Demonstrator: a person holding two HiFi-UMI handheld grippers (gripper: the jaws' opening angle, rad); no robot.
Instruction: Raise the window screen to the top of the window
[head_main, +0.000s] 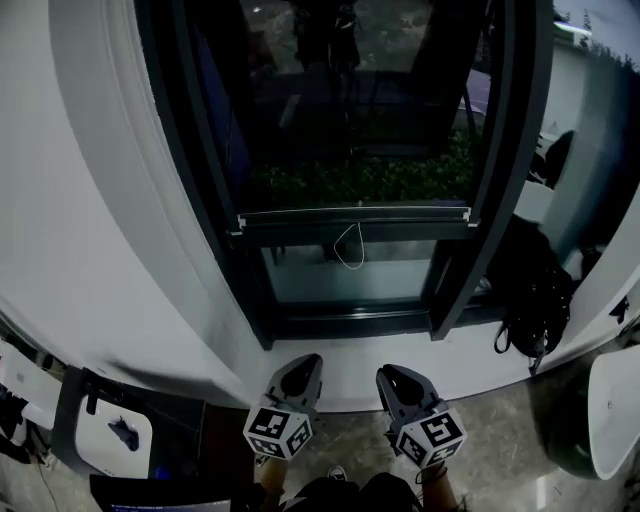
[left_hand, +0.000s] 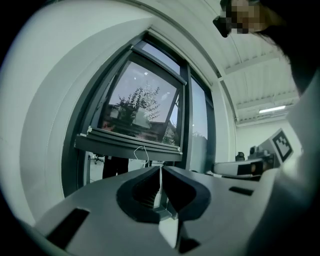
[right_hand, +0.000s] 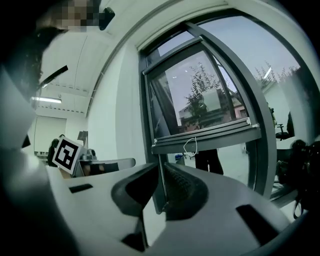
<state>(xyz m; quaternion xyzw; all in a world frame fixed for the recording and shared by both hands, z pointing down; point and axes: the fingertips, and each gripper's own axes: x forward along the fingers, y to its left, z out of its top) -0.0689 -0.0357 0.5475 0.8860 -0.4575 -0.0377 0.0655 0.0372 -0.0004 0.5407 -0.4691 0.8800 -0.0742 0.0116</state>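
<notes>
Dark mesh window screen (head_main: 350, 120) drawn low, bottom rail (head_main: 355, 215) near the sill (head_main: 350, 350), long axis 9-to-3, white pull cord (head_main: 350, 248) at mid-rail. Left gripper (head_main: 303, 368) and right gripper (head_main: 392, 375), jaws closed on nothing, side by side at 6 o'clock. Rail ahead at 12, well apart, neither gripper clearly nearer.

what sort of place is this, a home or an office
Likely an office or lab: a tall dark-framed window with a pull-down screen, a strip ceiling light, and a black backpack nearby.

Left gripper (head_main: 303, 364) and right gripper (head_main: 394, 374) side by side, low, both with jaws together.
</notes>
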